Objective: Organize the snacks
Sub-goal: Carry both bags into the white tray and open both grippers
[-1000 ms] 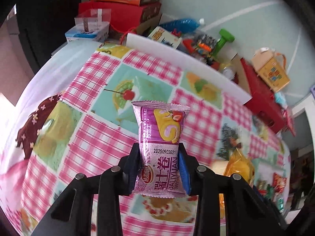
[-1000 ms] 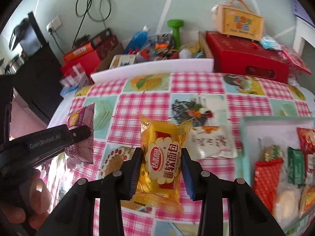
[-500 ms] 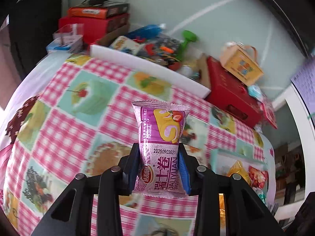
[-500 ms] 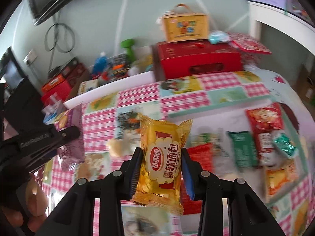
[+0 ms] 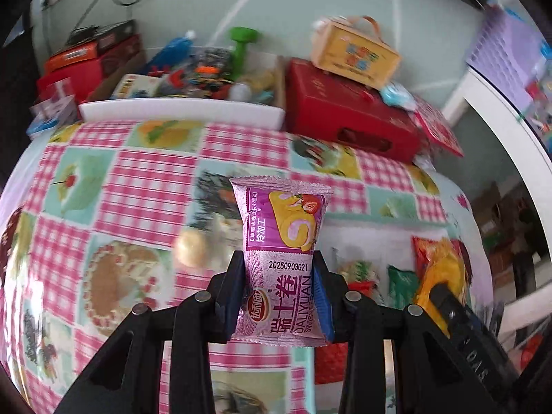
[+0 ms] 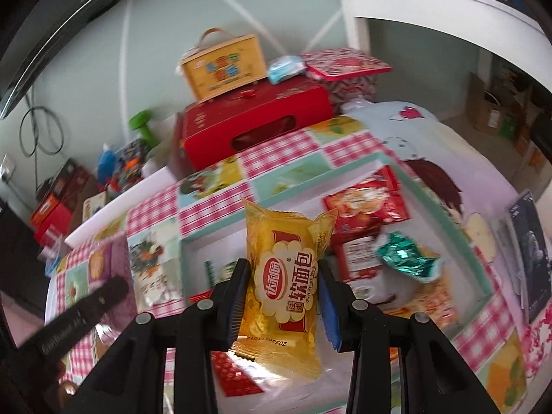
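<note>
My left gripper (image 5: pixel 279 293) is shut on a purple Swiss-roll packet (image 5: pixel 281 241), held upright above the checked tablecloth. My right gripper (image 6: pixel 281 296) is shut on a yellow soft-bread packet (image 6: pixel 286 289), which hangs over a white tray with a mint-green rim (image 6: pixel 445 214). Inside that tray lie red snack bags (image 6: pixel 365 203), a green foil packet (image 6: pixel 403 258) and other packets. In the left wrist view the same tray (image 5: pixel 379 224) sits to the right, and the yellow packet (image 5: pixel 441 272) shows at its near side. In the right wrist view the purple packet (image 6: pixel 107 262) appears at the left.
A red box (image 6: pixel 255 124) with a yellow handled carton (image 6: pixel 224 65) on top stands at the table's back edge. A long white tray (image 5: pixel 179 112) of assorted items and a green dumbbell (image 5: pixel 239 45) lie behind. A white snack packet (image 6: pixel 157 276) rests left of the tray.
Both grippers have swung right with their packets still held. The right one now hangs over the tray; the left one now faces the tray's left side.
</note>
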### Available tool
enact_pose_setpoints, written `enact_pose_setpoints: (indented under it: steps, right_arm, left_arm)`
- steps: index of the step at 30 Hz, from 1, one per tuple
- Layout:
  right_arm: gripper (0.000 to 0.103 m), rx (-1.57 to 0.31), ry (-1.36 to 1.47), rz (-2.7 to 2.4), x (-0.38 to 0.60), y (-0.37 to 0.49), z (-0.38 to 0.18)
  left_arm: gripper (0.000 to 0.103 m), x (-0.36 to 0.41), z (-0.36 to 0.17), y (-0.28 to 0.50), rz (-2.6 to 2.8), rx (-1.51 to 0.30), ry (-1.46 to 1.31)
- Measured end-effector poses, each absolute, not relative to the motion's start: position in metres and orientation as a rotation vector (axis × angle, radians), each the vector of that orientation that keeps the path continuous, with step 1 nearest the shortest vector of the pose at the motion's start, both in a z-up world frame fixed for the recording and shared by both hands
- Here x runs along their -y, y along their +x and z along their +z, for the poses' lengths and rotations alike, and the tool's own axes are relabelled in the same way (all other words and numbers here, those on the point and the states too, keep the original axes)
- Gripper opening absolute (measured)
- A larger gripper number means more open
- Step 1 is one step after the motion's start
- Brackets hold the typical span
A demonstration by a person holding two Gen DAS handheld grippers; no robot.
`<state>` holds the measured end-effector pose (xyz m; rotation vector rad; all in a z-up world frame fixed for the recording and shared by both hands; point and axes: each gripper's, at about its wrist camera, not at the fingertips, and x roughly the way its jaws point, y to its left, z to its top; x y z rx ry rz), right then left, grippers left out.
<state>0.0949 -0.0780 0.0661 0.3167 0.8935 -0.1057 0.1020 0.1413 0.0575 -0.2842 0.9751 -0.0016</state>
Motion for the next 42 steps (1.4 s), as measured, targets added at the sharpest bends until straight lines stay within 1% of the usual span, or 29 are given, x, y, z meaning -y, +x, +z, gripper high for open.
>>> enact_pose_setpoints:
  steps: [7, 14, 23, 42]
  right_arm:
    - [0.041, -0.889, 0.344, -0.187, 0.114, 0.093, 0.060]
    - [0.041, -0.904, 0.341, -0.206, 0.128, 0.096, 0.051]
    - [0.041, -0.901, 0.314, -0.185, 0.123, 0.100, 0.047]
    - [0.042, -0.924, 0.284, -0.170, 0.117, 0.105, 0.043]
  left_arm:
    - [0.038, -0.090, 0.052, 0.101, -0.102, -0.996, -0.183]
    - [0.038, -0.052, 0.041, 0.103, -0.173, -1.008, -0.099]
    - [0.038, -0.049, 0.027, 0.110, -0.177, -1.021, -0.098]
    - [0.039, -0.047, 0.025, 0.118, -0.205, -1.018, -0.114]
